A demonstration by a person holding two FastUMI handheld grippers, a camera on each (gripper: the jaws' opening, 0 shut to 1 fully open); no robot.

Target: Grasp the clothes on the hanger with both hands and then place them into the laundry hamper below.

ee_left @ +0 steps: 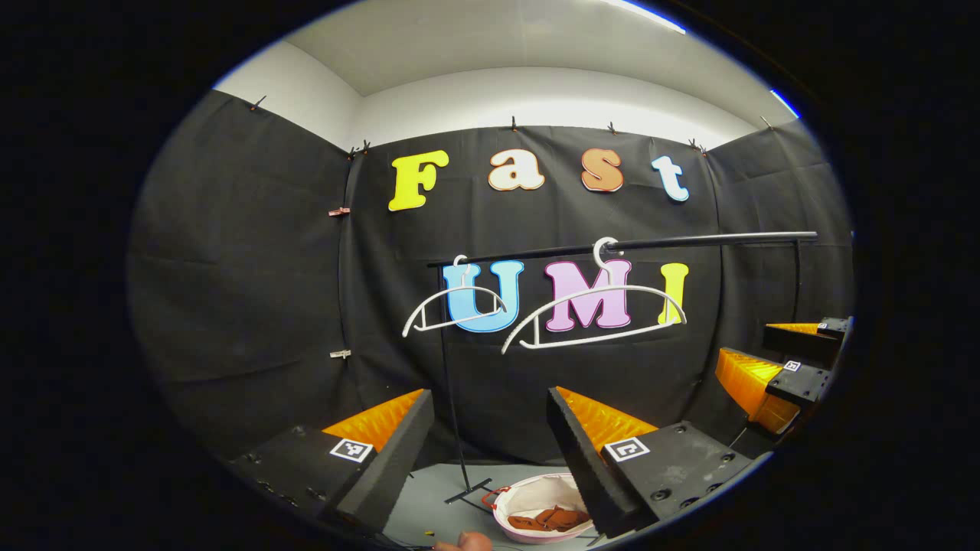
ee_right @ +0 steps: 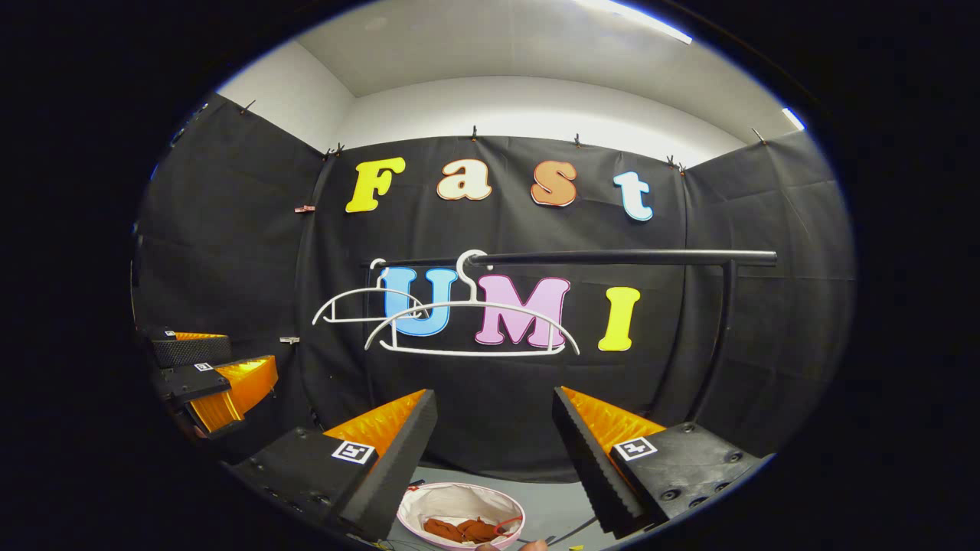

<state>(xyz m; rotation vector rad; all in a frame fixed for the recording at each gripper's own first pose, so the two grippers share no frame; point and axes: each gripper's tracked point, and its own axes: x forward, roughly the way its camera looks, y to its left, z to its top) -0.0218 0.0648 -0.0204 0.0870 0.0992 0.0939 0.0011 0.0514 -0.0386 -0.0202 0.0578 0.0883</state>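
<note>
In the left gripper view, the left hand-held gripper [ee_left: 490, 440] stood with its two fingers spread wide apart and nothing between them, raised and facing the black cloth wall. Ahead, a black metal clothes rail [ee_left: 624, 246] carried two bare white plastic hangers: a smaller-looking one [ee_left: 454, 310] at the rail's near-left end and a larger-looking one [ee_left: 596, 315] to its right. Low in the picture, on the grey floor [ee_left: 440, 490], stood the round white laundry hamper with a pink rim [ee_left: 536, 497], and the rust-brown clothes [ee_left: 547, 520] lay inside it at the bottom. The right hand-held gripper [ee_left: 792, 360] appeared at the far right edge, its fingers apart too.

In the right gripper view, the right hand-held gripper [ee_right: 494, 440] likewise had its fingers parted and gripped nothing. The same rail [ee_right: 582, 258] ran across the middle with both empty hangers [ee_right: 471, 327] bunched toward its left end. The hamper [ee_right: 459, 501] sat below between the fingers, with the brown clothes [ee_right: 463, 529] crumpled in it. The left hand-held gripper [ee_right: 207, 371] showed at the left edge, open as well.
</note>
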